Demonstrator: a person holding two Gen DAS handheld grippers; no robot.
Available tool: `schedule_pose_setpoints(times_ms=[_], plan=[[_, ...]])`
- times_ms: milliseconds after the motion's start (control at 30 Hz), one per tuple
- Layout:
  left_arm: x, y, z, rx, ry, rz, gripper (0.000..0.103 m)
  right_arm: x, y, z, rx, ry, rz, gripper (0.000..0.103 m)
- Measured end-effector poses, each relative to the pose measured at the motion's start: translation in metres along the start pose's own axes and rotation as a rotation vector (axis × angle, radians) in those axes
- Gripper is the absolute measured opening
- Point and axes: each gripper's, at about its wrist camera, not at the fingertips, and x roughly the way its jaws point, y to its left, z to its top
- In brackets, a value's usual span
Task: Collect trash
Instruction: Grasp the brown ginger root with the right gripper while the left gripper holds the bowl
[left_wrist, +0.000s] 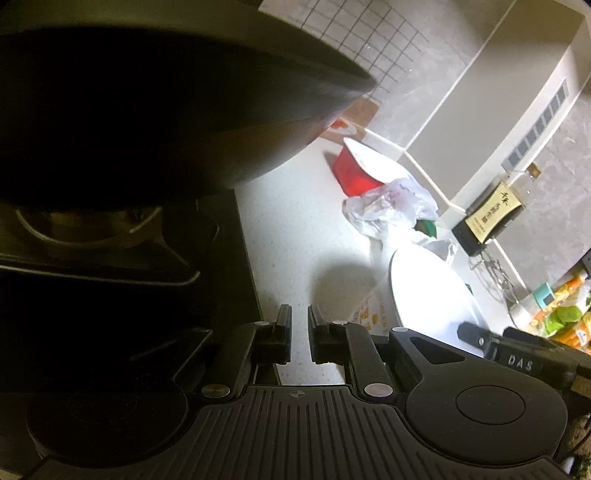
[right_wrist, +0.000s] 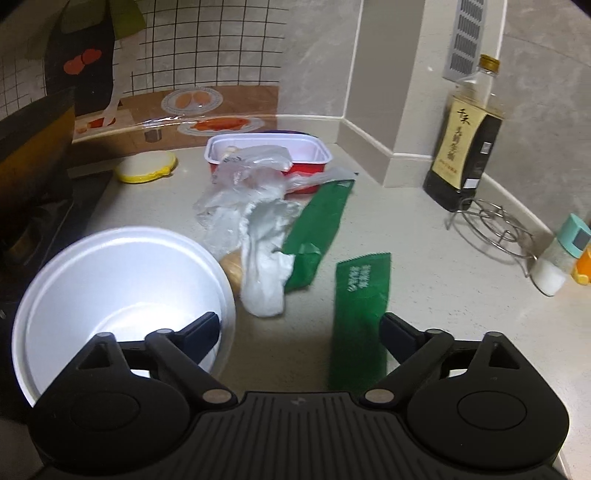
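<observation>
In the right wrist view, trash lies on the pale counter: a white paper bowl (right_wrist: 122, 280) at the left, a crumpled white tissue (right_wrist: 266, 266), a clear plastic bag (right_wrist: 243, 184), two green wrappers (right_wrist: 360, 310) (right_wrist: 317, 229), and a red tray (right_wrist: 269, 155) behind. My right gripper (right_wrist: 299, 328) is open and empty, its left finger over the bowl's rim and its right finger beside the near wrapper. In the left wrist view, my left gripper (left_wrist: 300, 332) is nearly shut with nothing between its fingers, above the counter by the stove edge. The bowl (left_wrist: 432, 291), bag (left_wrist: 388, 206) and tray (left_wrist: 354, 173) lie ahead to its right.
A dark wok (left_wrist: 155, 103) on the stove fills the left wrist view's upper left. A soy sauce bottle (right_wrist: 465, 140), a wire trivet (right_wrist: 495, 229), a salt shaker (right_wrist: 561, 254) and a yellow lid (right_wrist: 146, 168) stand on the counter. Tiled wall behind.
</observation>
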Motion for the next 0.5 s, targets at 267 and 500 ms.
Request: schedule_pose_setpoints(times_ms=[267, 500], plan=[[-0.032, -0.012, 0.018, -0.066, -0.074, -0.203, 0.013, -0.022, -0.029, 0.006, 0.084, -0.078, 0.062, 0.095], [-0.013, -0.045, 0.016, 0.094, -0.024, -0.126, 0.016, -0.031, -0.055, 0.005, 0.133, -0.112, -0.010, 0.099]])
